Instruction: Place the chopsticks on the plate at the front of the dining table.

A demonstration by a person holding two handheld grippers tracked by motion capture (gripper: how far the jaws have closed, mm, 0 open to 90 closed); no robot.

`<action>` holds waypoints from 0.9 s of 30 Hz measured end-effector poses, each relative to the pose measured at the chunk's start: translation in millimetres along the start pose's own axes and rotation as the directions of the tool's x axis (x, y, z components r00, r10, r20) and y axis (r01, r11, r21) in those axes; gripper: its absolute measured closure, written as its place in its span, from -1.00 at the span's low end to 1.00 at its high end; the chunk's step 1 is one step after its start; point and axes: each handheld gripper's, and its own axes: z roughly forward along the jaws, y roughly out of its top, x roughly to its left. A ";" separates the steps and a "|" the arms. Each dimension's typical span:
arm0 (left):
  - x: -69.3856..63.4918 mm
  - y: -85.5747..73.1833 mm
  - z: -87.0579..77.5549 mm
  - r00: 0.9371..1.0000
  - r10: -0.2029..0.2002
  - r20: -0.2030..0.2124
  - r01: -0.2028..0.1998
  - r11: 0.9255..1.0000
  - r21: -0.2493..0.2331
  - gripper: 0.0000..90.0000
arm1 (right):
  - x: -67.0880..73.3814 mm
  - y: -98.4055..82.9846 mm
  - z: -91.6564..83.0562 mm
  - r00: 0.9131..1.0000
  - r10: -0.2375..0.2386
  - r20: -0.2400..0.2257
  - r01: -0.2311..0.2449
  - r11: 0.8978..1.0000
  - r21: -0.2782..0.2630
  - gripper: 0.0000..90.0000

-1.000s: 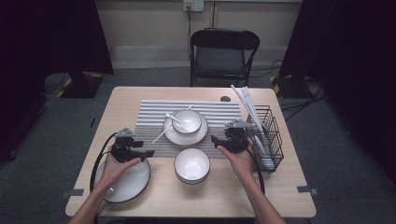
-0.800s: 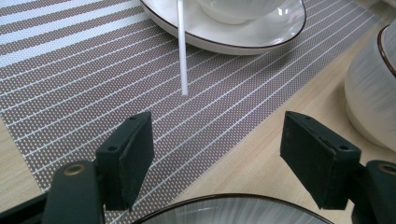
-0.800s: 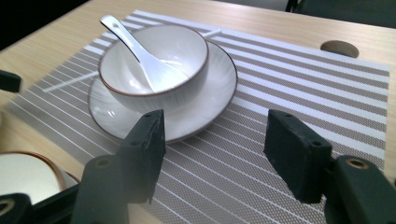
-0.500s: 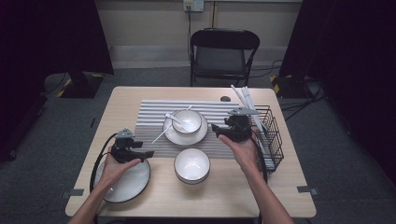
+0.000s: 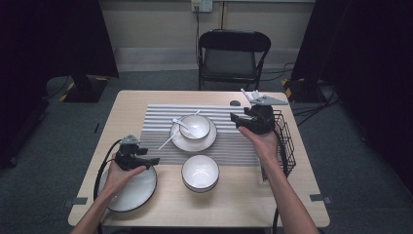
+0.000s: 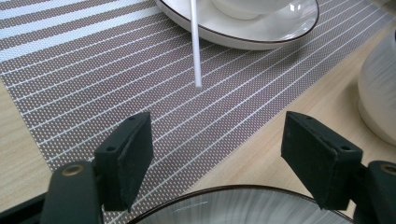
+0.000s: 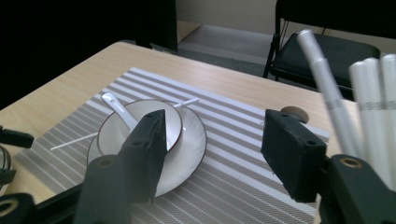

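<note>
Table [image 5: 243, 204] carries a striped placemat [image 5: 234, 146]; it runs ahead of both my hand-held grippers.

Wire rack [image 5: 288, 146] sits at the table's edge, just beside and below my right hand-held gripper [image 5: 236, 119]. Grey plate [image 5: 136, 192] lies right under my left hand-held gripper [image 5: 148, 161]. White bowl [image 5: 200, 172] sits between the two, nearer me. Saucer [image 5: 187, 142] with a small bowl [image 5: 197, 127] and spoon [image 5: 182, 124] in it is ahead of the right jaws, lower down.

Right hand-held gripper: held up off the table, jaws well apart, nothing between them. Left hand-held gripper: low over the plate's far rim, jaws wide, empty, touching nothing.

The white sticks [image 7: 373, 107] stand upright in the rack, just off the right jaw's outer side, not between the pads. One loose stick [image 6: 195, 42] lies on the placemat, ahead of the left jaws with its far end over the saucer rim.

My read: approach step, no pick made yet. Next move looks like swinging the right jaws toward the rack, centring on one stick, then closing. Sticks are thin, smooth and bunched, so there's a risk of pinching two or slipping.
</note>
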 end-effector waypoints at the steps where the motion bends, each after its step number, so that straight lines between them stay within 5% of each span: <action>1: 0.0 0.0 0.1 1.000 -0.002 0.001 0.002 1.000 -0.001 -0.44 | -2.1 1.3 -0.6 1.000 0.003 0.000 -0.003 1.000 0.002 -0.09; 16: 2.7 -0.5 -0.4 1.000 -0.003 0.007 0.003 1.000 0.002 -0.44 | -32.4 21.7 -3.3 1.000 0.020 0.002 -0.020 1.000 0.003 0.01; 27: 3.5 -0.9 0.5 1.000 -0.006 0.003 0.006 1.000 0.007 -0.43 | -57.2 17.6 -0.2 0.999 0.042 0.030 -0.043 0.999 0.026 0.18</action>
